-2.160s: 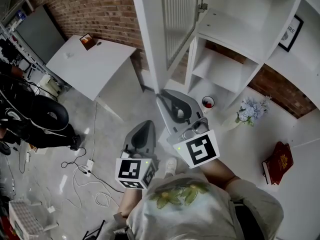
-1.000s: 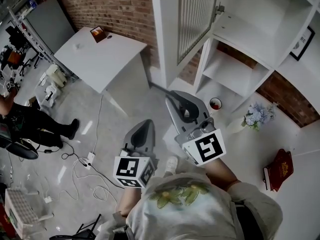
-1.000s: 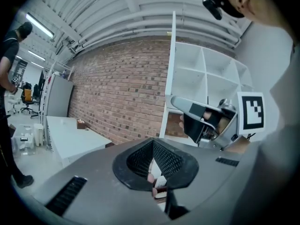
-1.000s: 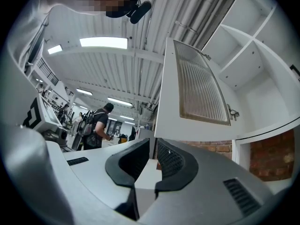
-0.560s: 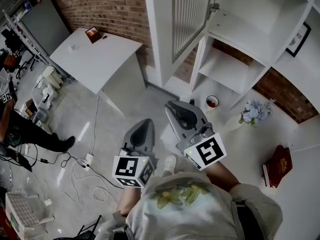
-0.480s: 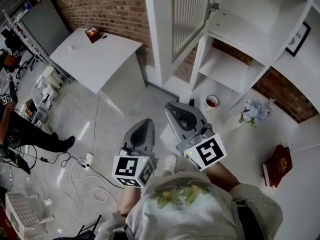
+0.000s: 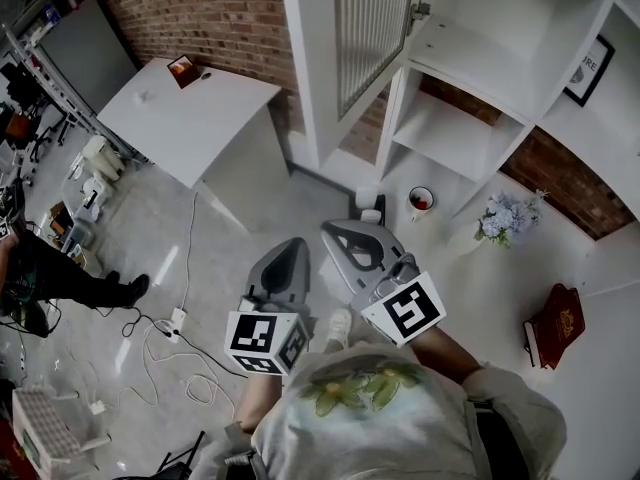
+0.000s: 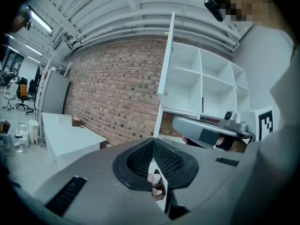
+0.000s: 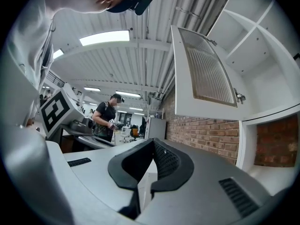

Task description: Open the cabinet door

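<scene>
The cabinet door, a white frame around a ribbed glass panel, stood swung well out from the white shelving unit, held by a hinge at the edge of an upper compartment whose inside lay open to the head view. The right gripper was held level below the door and apart from it, touching nothing. Its jaws had just been closing and were pressed together with nothing between them, which the right gripper view showed plainly, the door hanging above and to the right of them against the ceiling. The left gripper hung beside it, lower in the head view and nearer the person's body, its jaws likewise drawn together and empty. A brick wall ran behind the shelving, and a white table stood against it to the left with a small brown object at its far edge. A mug with a red inside stood at the foot of the shelving, just beyond the right gripper's tip. Farther right lay a bunch of pale blue flowers and a red book, and a framed picture leaned near the shelving's right side. Cables trailed across the grey floor, and another person stood at the left edge.
</scene>
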{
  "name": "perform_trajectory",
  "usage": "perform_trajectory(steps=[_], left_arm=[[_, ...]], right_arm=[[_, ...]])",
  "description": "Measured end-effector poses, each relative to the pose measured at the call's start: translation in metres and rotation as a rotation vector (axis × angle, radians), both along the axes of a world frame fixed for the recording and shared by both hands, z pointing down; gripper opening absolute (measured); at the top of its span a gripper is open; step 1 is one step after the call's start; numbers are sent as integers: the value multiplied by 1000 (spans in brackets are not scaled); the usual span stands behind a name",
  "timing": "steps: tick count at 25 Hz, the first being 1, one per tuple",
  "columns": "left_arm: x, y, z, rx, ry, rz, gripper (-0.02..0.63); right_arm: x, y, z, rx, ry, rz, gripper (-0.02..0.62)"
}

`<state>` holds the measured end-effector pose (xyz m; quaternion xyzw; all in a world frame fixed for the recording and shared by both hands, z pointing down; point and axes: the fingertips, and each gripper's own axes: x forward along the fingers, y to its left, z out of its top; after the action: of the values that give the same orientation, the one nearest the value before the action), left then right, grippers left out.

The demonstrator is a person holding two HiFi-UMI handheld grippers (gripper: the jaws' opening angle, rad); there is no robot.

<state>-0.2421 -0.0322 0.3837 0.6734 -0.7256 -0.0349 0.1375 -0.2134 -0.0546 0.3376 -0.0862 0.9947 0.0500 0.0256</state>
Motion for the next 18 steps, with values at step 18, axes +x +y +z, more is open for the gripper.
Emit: perform_trajectory(steps=[18], left_arm=[[14, 6, 1, -1, 3, 10, 9]], right_arm=[[12, 8, 8, 11, 37, 11, 23]])
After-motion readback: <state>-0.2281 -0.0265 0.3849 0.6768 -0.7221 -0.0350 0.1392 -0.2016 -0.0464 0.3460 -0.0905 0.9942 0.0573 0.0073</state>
